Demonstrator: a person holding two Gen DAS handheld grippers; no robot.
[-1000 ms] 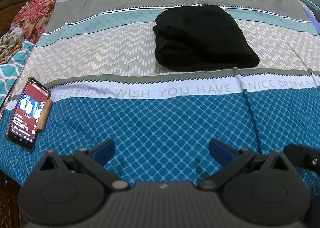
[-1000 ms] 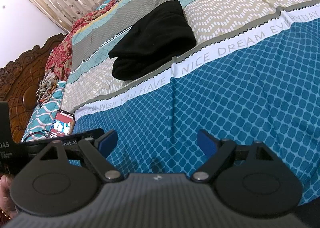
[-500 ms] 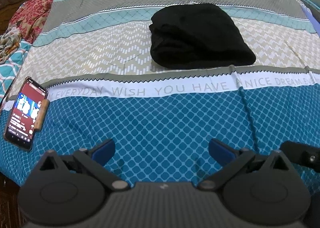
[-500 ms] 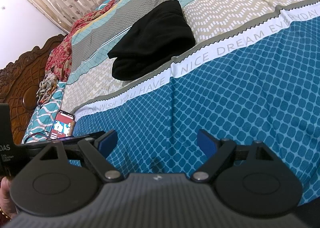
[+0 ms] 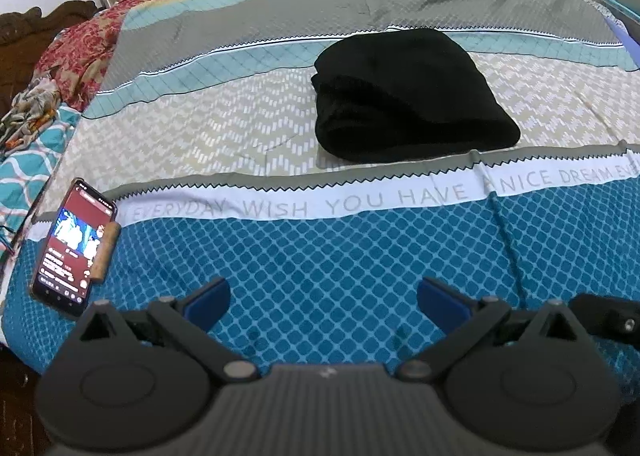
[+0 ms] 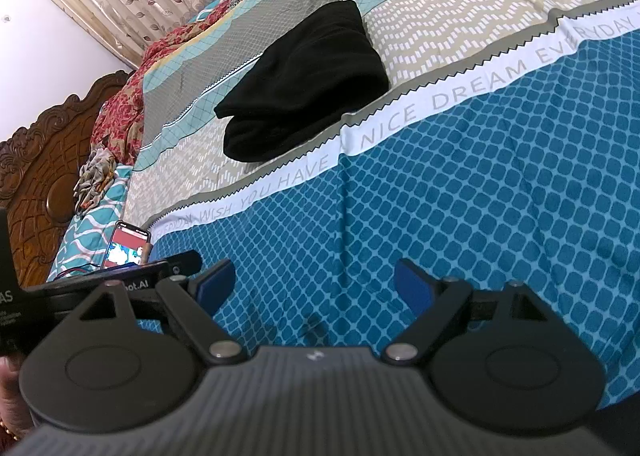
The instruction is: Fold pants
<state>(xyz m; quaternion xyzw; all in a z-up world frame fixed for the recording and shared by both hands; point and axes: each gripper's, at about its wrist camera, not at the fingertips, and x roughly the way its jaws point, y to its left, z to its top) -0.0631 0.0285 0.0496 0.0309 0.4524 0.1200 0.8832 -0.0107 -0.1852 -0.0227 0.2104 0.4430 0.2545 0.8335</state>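
While both claws stand spread wide and hold nothing above the blue-checked bedspread [image 5: 320,256], the folded black pants [image 5: 408,99] lie at 12 o'clock from the left gripper [image 5: 323,306]. Right gripper [image 6: 314,286] sees them at 11 o'clock. A lit phone [image 5: 74,246] rests at 9 o'clock.

The left gripper [image 5: 323,303] has its jaws spread wide, and nothing is between its blue pads [image 5: 208,302]. It hangs low and touches nothing. The right gripper [image 6: 314,287] has also its jaws wide apart and holds nothing. In the right wrist view the left gripper's body is seen at 9 o'clock, just beside the right one.
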